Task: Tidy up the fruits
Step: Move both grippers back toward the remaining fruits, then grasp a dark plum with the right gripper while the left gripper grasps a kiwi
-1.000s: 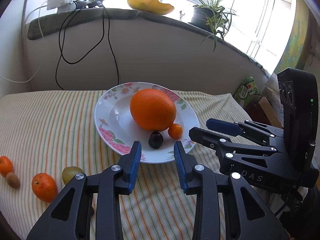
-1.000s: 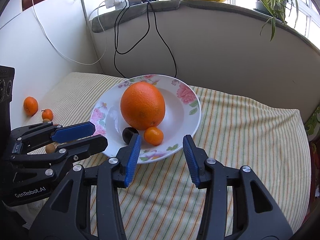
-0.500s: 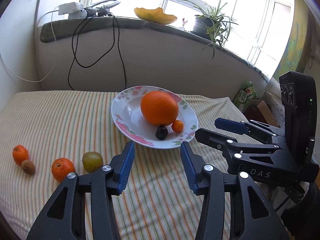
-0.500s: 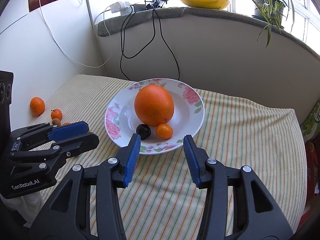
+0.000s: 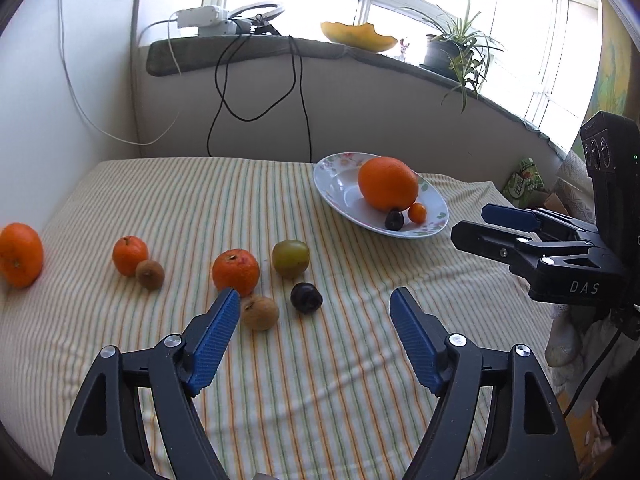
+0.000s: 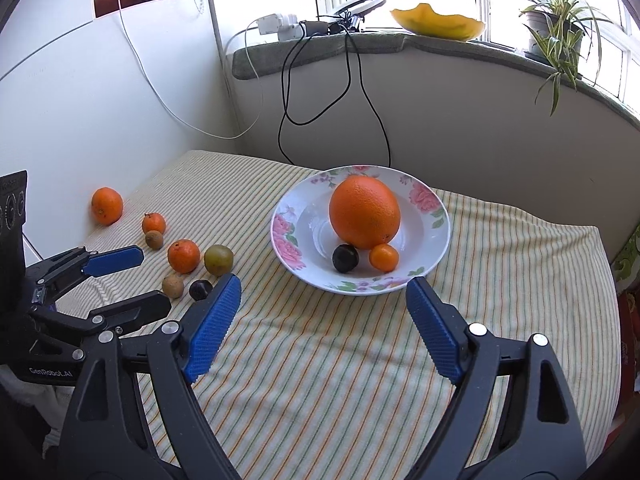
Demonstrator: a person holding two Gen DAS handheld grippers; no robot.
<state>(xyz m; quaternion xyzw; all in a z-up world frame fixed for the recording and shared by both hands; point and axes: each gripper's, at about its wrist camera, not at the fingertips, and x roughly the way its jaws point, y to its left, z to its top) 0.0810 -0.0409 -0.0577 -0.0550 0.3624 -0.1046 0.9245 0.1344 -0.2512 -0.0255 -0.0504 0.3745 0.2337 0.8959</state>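
A floral plate (image 6: 434, 236) (image 5: 332, 184) holds a big orange (image 6: 364, 218), a dark plum (image 6: 345, 258) and a tiny orange fruit (image 6: 384, 257). Loose on the striped cloth to its left lie several fruits: a tangerine (image 5: 235, 272), a green plum (image 5: 291, 258), a dark plum (image 5: 306, 297), a brown kiwi-like fruit (image 5: 260, 312), and more tangerines (image 5: 130, 255) (image 5: 20, 254). My left gripper (image 5: 314, 312) is open and empty, just short of the loose fruits. My right gripper (image 6: 322, 300) is open and empty in front of the plate.
A white wall stands at the left and a curved ledge at the back, with hanging black cables (image 6: 352, 80), a power strip (image 6: 280, 24), a yellow bowl (image 6: 436, 22) and a potted plant (image 6: 556, 32). The cloth's right edge drops off near boxes (image 5: 524, 184).
Both grippers have pulled back from the plate and opened wider. The left one swung left, so the loose fruits now lie before it.
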